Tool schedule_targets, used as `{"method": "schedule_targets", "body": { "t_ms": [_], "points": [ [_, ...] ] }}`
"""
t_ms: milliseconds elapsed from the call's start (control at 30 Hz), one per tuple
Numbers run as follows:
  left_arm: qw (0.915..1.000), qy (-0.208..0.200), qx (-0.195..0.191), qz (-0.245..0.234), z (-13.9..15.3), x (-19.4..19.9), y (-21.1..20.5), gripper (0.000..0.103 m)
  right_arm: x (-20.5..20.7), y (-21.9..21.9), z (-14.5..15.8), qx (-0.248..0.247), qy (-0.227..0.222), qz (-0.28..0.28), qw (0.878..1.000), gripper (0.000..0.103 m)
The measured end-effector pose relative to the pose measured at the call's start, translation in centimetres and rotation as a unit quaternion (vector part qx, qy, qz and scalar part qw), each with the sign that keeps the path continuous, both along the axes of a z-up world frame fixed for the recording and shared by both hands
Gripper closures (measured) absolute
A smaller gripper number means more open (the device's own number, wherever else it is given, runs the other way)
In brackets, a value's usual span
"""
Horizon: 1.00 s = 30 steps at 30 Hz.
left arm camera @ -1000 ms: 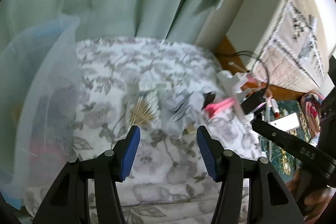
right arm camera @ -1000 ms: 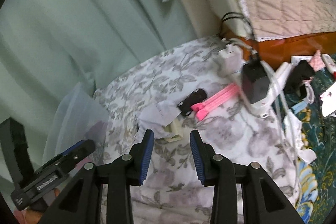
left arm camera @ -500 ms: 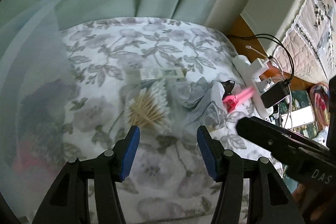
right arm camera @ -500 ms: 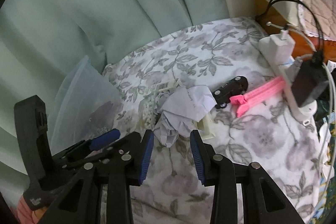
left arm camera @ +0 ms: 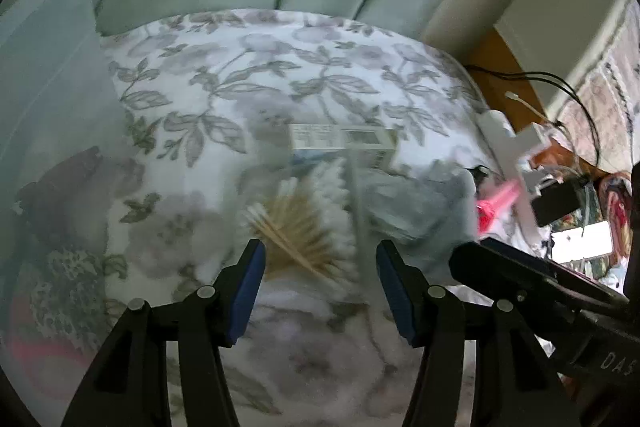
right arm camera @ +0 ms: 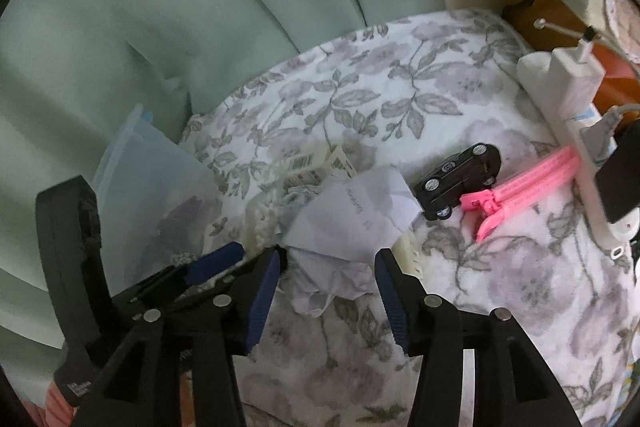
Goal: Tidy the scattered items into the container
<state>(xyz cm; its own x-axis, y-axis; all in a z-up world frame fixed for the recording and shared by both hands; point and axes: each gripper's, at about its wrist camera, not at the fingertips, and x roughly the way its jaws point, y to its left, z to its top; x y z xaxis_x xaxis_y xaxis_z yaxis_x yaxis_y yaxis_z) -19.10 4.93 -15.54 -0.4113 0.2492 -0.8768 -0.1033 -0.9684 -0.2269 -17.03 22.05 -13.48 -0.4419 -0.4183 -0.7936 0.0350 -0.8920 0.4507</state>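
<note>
Clutter on the floral cover, both tools spread

Clutter lay on a floral cover (right arm camera: 400, 75) spread over a rounded surface before a green curtain (right arm camera: 160, 7). The translucent container (right arm camera: 148, 183) stood at the left edge, dark and patterned things dimly visible through its wall. Nearest it sat a clear pack of cotton swabs (left arm camera: 304, 223), its sticks fanning away from the camera and its labelled end (left arm camera: 340, 137) lying crosswise. Crumpled paper (right arm camera: 352, 223) lay just beside the pack, on its right. Farther right, the pink clip (right arm camera: 520, 187) ran its long axis diagonally, its jaws pointing down and left and its far end up by the power strip (right arm camera: 576, 131); a black toy car (right arm camera: 460, 183) lay alongside, touching its lower end.

The left tool (left arm camera: 318, 283) was spread wide and empty over the swabs; the right tool (right arm camera: 326, 287) was likewise apart, straddling the paper, gripping nothing.

The risk I judged: the two tools stood close together and might collide. The slick pack could slip, and soft paper might tear or drag the pack along.
</note>
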Motion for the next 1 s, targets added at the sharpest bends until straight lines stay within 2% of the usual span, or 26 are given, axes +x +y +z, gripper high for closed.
{"method": "schedule_targets", "body": {
  "t_ms": [133,200,367,533,867,1000],
  "points": [
    [0.9998,-0.014,0.008,0.012,-1.0,-0.9,-0.7,0.041,-0.8,-0.4,-1.0,0.003,-0.013,0.003,1.000,0.049],
    [0.9998,-0.008,-0.006,0.016,-1.3,-1.3,-0.6,0.040,-1.3,-0.6,-1.5,0.005,-0.019,0.004,1.000,0.049],
    [0.9995,-0.013,-0.012,0.027,-2.1,-2.0,-1.3,0.032,-2.0,-0.6,-2.4,0.005,-0.028,0.004,1.000,0.048],
    [0.9974,-0.045,0.016,0.053,-3.8,-2.8,-2.8,0.032,-2.3,-0.6,-3.0,-0.001,-0.030,0.008,1.000,0.042],
    [0.9983,-0.025,0.017,0.050,-4.0,-3.3,-2.9,0.029,-3.0,-0.5,-3.3,-0.002,-0.018,0.010,1.000,0.038],
    [0.9987,-0.021,0.027,0.039,-4.1,-3.4,-2.7,0.021,-3.3,-0.4,-3.3,-0.001,-0.013,0.007,1.000,0.038]
  ]
}}
